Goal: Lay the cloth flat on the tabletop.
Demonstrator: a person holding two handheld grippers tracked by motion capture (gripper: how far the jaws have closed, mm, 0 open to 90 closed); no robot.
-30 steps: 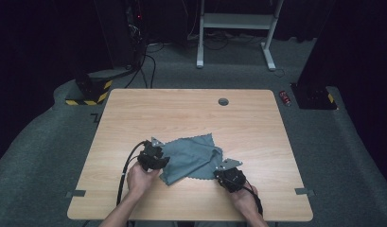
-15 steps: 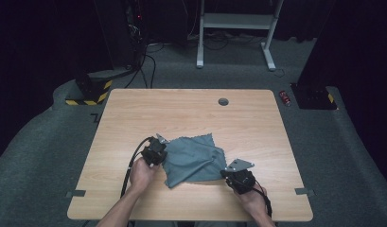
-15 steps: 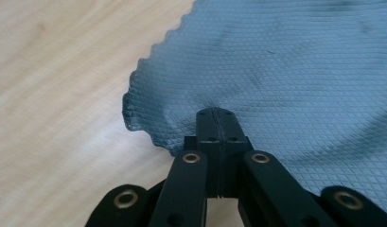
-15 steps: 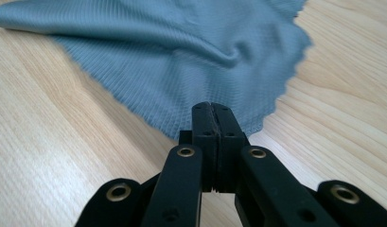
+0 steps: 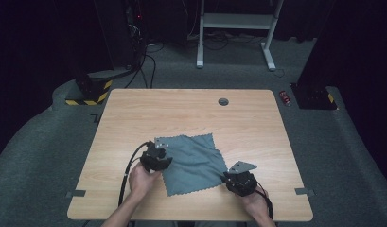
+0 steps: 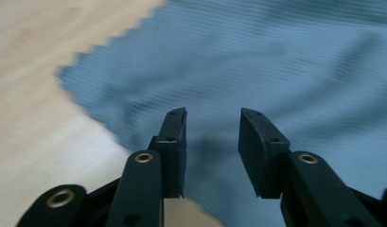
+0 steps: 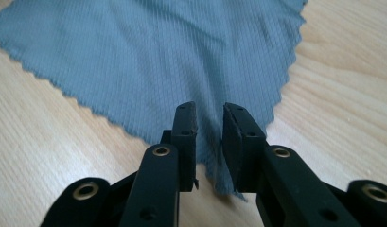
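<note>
Grey cloth (image 5: 193, 162) flat, right gripper (image 7: 209, 124) straddling corner

Grey-blue cloth (image 5: 193, 163) with fine ribbed weave — pale wood-grain table (image 5: 191, 113) — black grippers' jaws.

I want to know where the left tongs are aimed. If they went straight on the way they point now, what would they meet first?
Most likely the grey-blue cloth. The left tongs stand open just above it, with the fabric spread straight ahead and the table off to one side. Depth is hard to judge, so how soon they would touch is unclear.
</note>
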